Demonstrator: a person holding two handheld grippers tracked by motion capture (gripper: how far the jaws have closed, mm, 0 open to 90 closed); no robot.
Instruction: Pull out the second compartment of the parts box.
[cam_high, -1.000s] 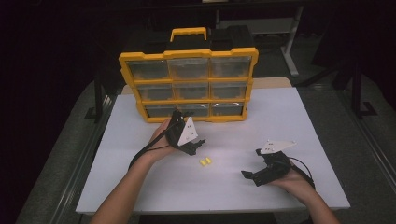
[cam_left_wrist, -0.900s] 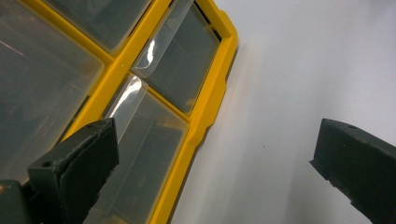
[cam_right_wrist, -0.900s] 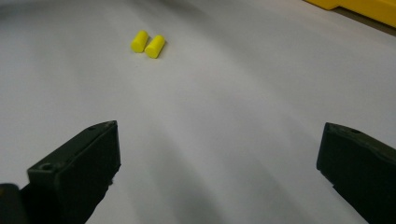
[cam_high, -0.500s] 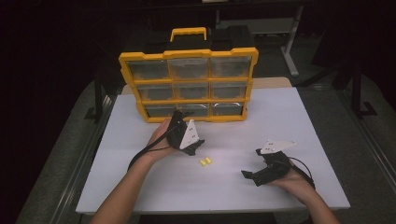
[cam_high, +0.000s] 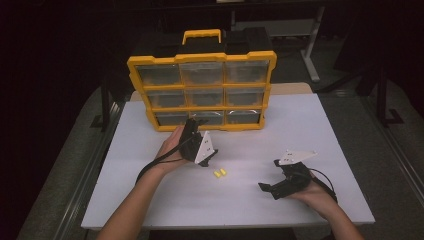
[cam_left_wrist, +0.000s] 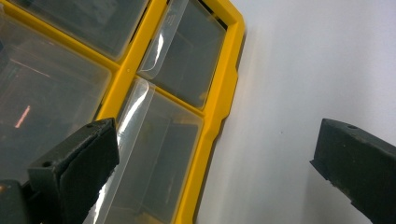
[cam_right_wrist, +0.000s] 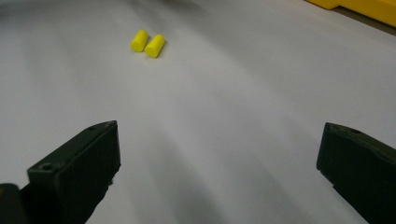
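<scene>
Up close, left gripper (cam_high: 192, 131) raised on a bent wrist, jaws wide apart, aimed at the yellow organizer's (cam_high: 201, 59) bottom-row clear drawer (cam_left_wrist: 154, 158). Right gripper (cam_high: 272, 186) low on the table (cam_high: 320, 130), jaws spread, facing two yellow earplugs (cam_right_wrist: 148, 43) lying well ahead.

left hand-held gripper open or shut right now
Open. In the left gripper view, the left hand-held gripper has its two black jaws wide apart, nothing between them, facing the yellow plastic drawer organizer.
</scene>
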